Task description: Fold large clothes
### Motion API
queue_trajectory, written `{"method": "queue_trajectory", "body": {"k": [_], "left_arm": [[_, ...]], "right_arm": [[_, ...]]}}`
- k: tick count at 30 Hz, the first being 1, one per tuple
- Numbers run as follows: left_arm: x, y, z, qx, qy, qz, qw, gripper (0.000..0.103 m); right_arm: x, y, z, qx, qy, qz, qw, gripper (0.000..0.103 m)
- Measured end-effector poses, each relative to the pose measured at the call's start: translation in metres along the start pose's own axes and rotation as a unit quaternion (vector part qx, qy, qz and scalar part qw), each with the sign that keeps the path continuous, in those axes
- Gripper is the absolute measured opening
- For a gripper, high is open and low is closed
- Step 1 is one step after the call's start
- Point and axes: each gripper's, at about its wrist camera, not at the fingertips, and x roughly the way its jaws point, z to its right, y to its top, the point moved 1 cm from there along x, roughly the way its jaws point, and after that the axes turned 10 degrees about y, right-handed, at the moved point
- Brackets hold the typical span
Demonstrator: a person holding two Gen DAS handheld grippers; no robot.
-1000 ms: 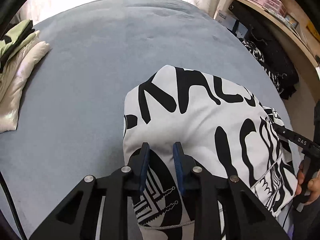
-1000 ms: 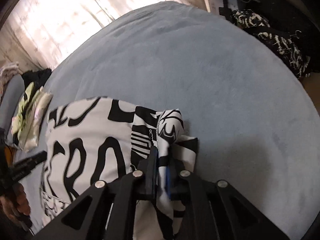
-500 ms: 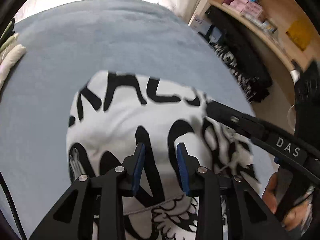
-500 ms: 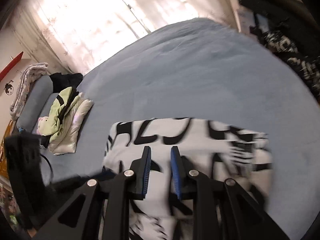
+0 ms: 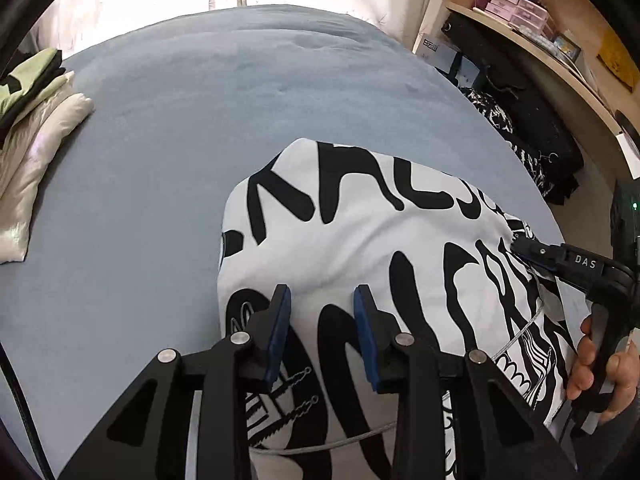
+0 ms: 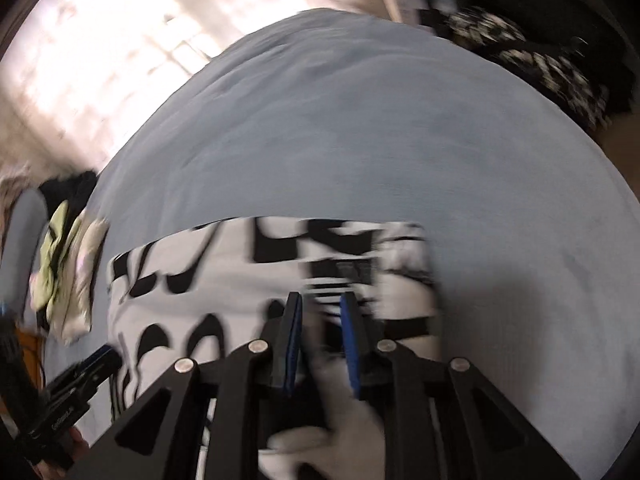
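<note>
- Garment [image 5: 360, 248]: the black-and-white printed piece lies on the blue-grey bed [image 5: 200, 128] as a compact, roughly rectangular bundle at the near edge, close to you, so both hands can reach it without stretching
- Your left hand-held gripper [image 5: 322, 300] stands released over the near part of the bundle, jaws apart with cloth showing between them but no pad pinching it; you point it steeply down at the fabric, which I judge suits patting the top layer flat or picking a new edge
- Your right hand-held gripper [image 6: 320, 304] is released too, jaws apart above the right end of the garment, nothing clamped; the right wrist view is smeared by motion, so I cannot say whether its tips touch the cloth
- In the left wrist view the right tool's tip [image 5: 532, 250] rests at the far right edge of the bundle, with your hand [image 5: 600, 372] wrapped round its handle; each hand takes one end so the folded shape stays square
- A grey drawstring [image 5: 344, 438] trails across the near end, so the piece is probably a hoodie; tuck it in or it may drag out of the fold
- Folded clothes [image 5: 28, 128], pale green and cream, sit well apart at the left edge of the bed, likely the finished pile, so this bundle may belong there
- The fold looks close to done; what remains is smoothing or one last halving
</note>
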Motion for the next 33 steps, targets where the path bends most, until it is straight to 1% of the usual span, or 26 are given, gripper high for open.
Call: {"method": "queue_trajectory", "body": {"k": [2, 7, 9, 11, 13, 14, 15, 17, 18, 20, 22, 24, 25, 28, 31, 33], "left_arm": [[0.000, 0.001, -0.002, -0.003, 0.002, -0.004, 1.0000, 0.032], [-0.005, -0.001, -0.006, -0.012, -0.001, -0.017, 0.9998, 0.035], [-0.009, -0.005, -0.007, -0.009, 0.001, -0.022, 0.9997, 0.040], [-0.011, -0.008, -0.011, -0.013, 0.006, -0.032, 0.9994, 0.057], [-0.015, -0.011, -0.014, -0.023, 0.001, -0.037, 0.9990, 0.060], [-0.017, -0.012, -0.015, -0.025, -0.001, -0.039, 0.9989, 0.060], [-0.020, -0.015, -0.016, -0.026, -0.003, -0.041, 0.9988, 0.060], [-0.025, -0.019, -0.017, -0.025, -0.004, -0.041, 0.9988, 0.061], [-0.029, -0.022, -0.016, -0.023, -0.005, -0.042, 0.9988, 0.063], [-0.036, -0.029, -0.015, -0.016, -0.011, -0.047, 0.9987, 0.070], [-0.043, -0.036, -0.013, -0.008, -0.014, -0.052, 0.9985, 0.073], [-0.050, -0.044, -0.012, -0.001, -0.012, -0.059, 0.9982, 0.077], [-0.054, -0.050, -0.013, -0.003, -0.011, -0.063, 0.9979, 0.081], [-0.062, -0.066, -0.018, -0.009, -0.018, -0.081, 0.9965, 0.081], [-0.065, -0.082, -0.023, -0.005, -0.029, -0.116, 0.9928, 0.081], [-0.066, -0.089, -0.027, -0.003, -0.025, -0.136, 0.9903, 0.081]], "right_arm": [[-0.003, 0.000, 0.000, 0.000, 0.001, 0.001, 1.000, 0.020], [-0.011, -0.008, -0.016, -0.023, -0.012, -0.002, 1.000, 0.020], [-0.016, -0.011, -0.017, -0.027, -0.012, -0.004, 1.000, 0.020], [-0.020, -0.014, -0.023, -0.029, -0.013, -0.005, 0.999, 0.020], [-0.028, -0.019, -0.028, -0.032, -0.008, -0.007, 0.999, 0.020], [-0.032, -0.022, -0.030, -0.035, -0.007, -0.008, 0.999, 0.023], [-0.036, -0.026, -0.034, -0.040, -0.008, -0.009, 0.999, 0.032], [-0.045, -0.032, -0.042, -0.051, -0.009, -0.009, 0.999, 0.045], [-0.050, -0.036, -0.045, -0.057, -0.010, -0.009, 0.998, 0.047], [-0.059, -0.044, -0.051, -0.068, -0.012, -0.012, 0.998, 0.048], [-0.069, -0.055, -0.056, -0.081, -0.016, -0.016, 0.996, 0.050], [-0.076, -0.065, -0.059, -0.093, -0.022, -0.024, 0.995, 0.059], [-0.079, -0.071, -0.060, -0.098, -0.024, -0.028, 0.995, 0.061], [-0.089, -0.091, -0.061, -0.111, -0.024, -0.036, 0.993, 0.063], [-0.100, -0.108, -0.061, -0.118, -0.020, -0.044, 0.992, 0.063], [-0.108, -0.114, -0.061, -0.117, -0.015, -0.047, 0.992, 0.063]]}}
